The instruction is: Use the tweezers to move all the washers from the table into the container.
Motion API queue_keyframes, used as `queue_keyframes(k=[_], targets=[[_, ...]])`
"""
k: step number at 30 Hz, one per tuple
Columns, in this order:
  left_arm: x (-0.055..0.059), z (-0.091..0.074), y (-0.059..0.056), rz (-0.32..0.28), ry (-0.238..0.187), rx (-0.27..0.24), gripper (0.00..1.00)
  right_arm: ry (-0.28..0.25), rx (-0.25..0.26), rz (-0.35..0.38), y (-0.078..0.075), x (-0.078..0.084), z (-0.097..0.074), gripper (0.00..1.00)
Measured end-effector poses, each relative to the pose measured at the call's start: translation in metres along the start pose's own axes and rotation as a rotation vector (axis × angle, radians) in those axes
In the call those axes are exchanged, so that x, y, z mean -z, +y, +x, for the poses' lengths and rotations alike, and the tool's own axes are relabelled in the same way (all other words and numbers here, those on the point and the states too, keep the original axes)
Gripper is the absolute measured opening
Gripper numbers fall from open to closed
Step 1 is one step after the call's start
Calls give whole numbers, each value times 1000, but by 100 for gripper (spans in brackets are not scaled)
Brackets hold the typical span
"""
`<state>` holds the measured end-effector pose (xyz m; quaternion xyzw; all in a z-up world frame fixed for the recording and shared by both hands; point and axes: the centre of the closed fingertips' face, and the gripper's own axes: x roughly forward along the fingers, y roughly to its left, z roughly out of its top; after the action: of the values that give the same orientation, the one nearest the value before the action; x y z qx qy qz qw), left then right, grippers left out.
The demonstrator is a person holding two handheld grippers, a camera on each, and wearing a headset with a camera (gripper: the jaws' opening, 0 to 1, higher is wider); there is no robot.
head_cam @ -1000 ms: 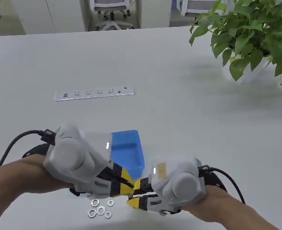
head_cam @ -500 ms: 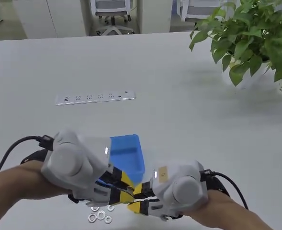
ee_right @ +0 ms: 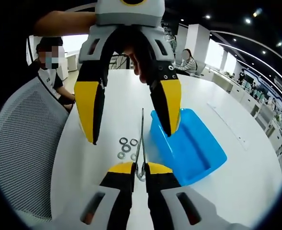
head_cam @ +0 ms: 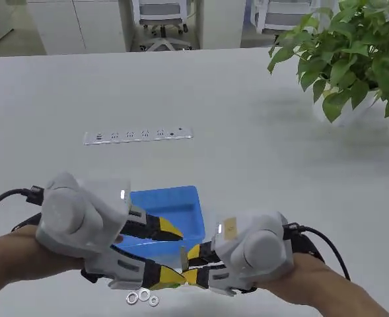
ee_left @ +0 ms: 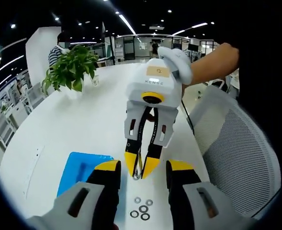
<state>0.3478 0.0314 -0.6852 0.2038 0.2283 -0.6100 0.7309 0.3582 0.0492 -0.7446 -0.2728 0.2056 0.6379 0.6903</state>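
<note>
Right gripper [ee_right: 140,168] clamped tight on tweezers [ee_right: 141,136]. Washers [ee_right: 126,147] on desk [ee_right: 81,160] just left of the tweezers, container [ee_right: 198,153] just right. Left gripper [ee_left: 144,167] opposite, wide open, holding nothing.

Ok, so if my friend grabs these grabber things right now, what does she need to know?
Left gripper: open, holding nothing, facing the right one.
Right gripper: shut on the tweezers, which reach out alongside the washers.
Washers: a small cluster on the table, next to the blue container.
Done: tweezers are gripped. No washer shows in the container.
Left: lift each washer with the tweezers and drop it in.
</note>
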Motion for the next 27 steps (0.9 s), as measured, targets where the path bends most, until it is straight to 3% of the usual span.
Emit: queue_keyframes(k=[4,14,27], targets=[[2,-7,0,-41,-33,-36,52,-4,4,-5,-4,-7,-4,10],[13,-19,1,-131,-60,-121,65,-12,-2,-9,-12,-23,-12,10],[17,-38,3,-191,-106,-221,77,-24,-18,-20,-31,-37,-13,10]])
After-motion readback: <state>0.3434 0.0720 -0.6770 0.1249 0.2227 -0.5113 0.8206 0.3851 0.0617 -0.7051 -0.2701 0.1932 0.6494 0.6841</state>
